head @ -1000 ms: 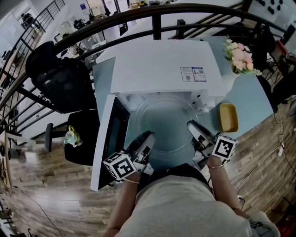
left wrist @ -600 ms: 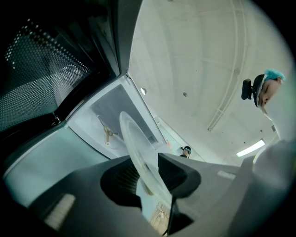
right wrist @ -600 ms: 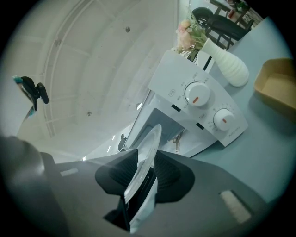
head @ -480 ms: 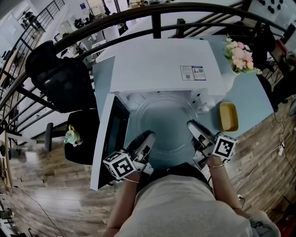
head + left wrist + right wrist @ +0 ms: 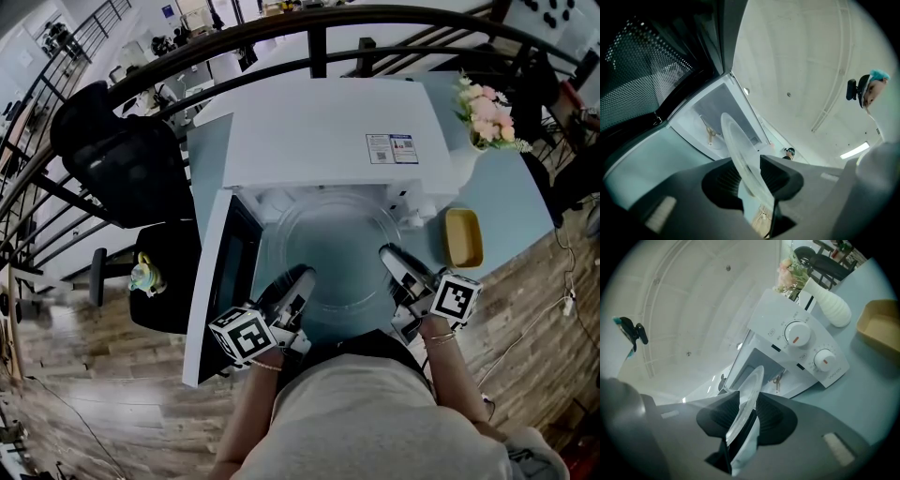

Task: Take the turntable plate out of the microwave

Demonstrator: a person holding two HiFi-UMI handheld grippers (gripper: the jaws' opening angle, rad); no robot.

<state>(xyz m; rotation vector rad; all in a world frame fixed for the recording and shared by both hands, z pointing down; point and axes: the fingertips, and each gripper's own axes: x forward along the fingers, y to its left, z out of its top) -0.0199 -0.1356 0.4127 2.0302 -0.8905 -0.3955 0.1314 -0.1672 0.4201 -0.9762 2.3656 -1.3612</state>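
Note:
The clear glass turntable plate (image 5: 337, 251) is held level in front of the white microwave (image 5: 328, 136), just outside its open cavity. My left gripper (image 5: 292, 289) is shut on the plate's left rim, and my right gripper (image 5: 397, 266) is shut on its right rim. In the left gripper view the plate (image 5: 735, 140) runs edge-on between the pads of the left gripper (image 5: 750, 178), with the empty cavity (image 5: 715, 119) behind. In the right gripper view the plate (image 5: 749, 392) sits pinched in the right gripper (image 5: 747, 420), beside the microwave's dial panel (image 5: 806, 348).
The microwave door (image 5: 225, 281) stands swung open at the left, close to my left gripper. A yellow tray (image 5: 463, 237) and a white vase of flowers (image 5: 486, 117) stand on the blue table (image 5: 511, 202) at the right. Black chairs (image 5: 122, 159) stand at the left.

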